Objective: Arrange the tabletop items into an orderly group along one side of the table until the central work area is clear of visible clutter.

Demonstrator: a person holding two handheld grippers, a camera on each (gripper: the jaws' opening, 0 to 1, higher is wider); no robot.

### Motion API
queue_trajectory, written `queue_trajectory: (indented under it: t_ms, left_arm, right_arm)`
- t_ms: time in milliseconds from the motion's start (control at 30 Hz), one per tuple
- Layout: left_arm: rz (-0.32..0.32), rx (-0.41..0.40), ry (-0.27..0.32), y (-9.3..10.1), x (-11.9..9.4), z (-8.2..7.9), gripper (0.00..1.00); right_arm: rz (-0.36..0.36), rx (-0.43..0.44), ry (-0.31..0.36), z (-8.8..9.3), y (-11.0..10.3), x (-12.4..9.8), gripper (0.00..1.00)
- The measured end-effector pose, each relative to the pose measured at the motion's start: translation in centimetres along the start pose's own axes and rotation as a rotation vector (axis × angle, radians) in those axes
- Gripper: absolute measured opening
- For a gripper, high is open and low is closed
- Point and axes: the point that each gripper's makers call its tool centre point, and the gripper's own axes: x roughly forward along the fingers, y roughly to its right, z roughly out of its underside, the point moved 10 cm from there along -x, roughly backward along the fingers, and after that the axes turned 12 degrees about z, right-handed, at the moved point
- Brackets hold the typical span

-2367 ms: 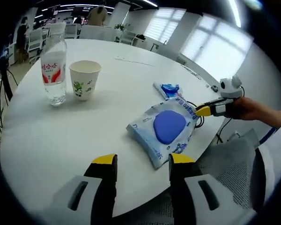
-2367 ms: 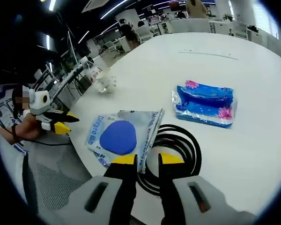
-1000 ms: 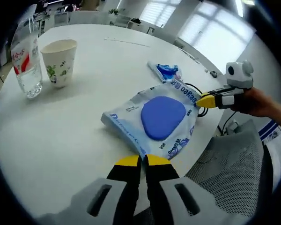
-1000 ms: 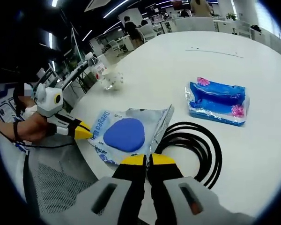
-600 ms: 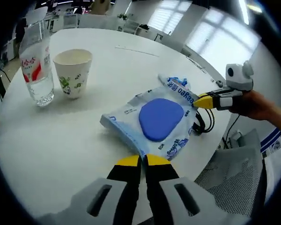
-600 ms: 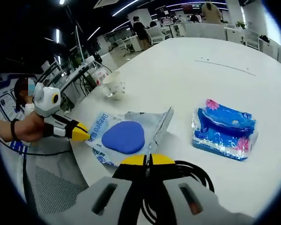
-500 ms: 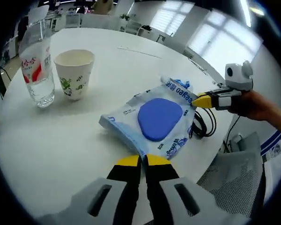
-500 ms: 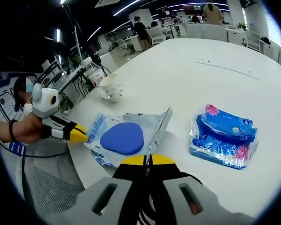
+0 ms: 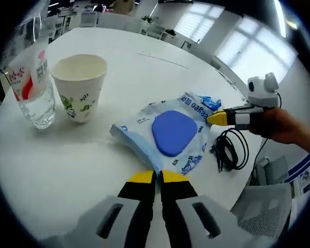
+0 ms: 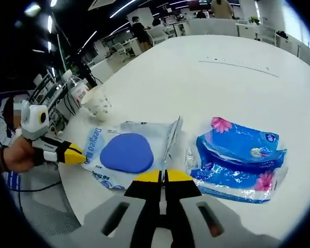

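Both the left gripper (image 9: 155,177) and the right gripper (image 10: 161,176) have jaws clenched on opposite corners of the wipes pack (image 9: 168,132) near the surface's edge, so they should slide it evenly toward the paper cup (image 9: 78,85).

A smooth, matt white surface is shown on the table (image 9: 144,77). The wipes pack (image 9: 168,132) is wrapped in glossy, crinkled plastic film, with a smooth blue lid patch. The tissue pack (image 10: 240,160) is covered in shiny blue plastic wrap, creased and reflective. The cup (image 9: 80,88) is made of matt paper with a printed pattern. The bottle (image 9: 31,77) is formed of clear, glossy plastic. The cable (image 9: 230,152) is sheathed in smooth black rubbery material.
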Motion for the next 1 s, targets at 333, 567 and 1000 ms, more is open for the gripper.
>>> queue_trajectory:
  t_ms: [333, 567, 1000]
  left_arm:
    - [-0.018, -0.054, 0.073, -2.4, 1.5, -3.4, 0.00]
    - [-0.042, -0.065, 0.111, -3.5, 1.7, -4.9, 0.00]
    - [-0.073, -0.138, 0.191, -5.0, -0.4, -3.6, 0.10]
  right_arm:
    - [0.008, 0.043, -0.022, 1.1, 0.6, -0.1, 0.00]
    - [-0.013, 0.038, -0.030, 0.9, 0.0, 0.8, 0.01]
    - [-0.018, 0.042, -0.024, 0.0, -1.2, 1.7, 0.01]
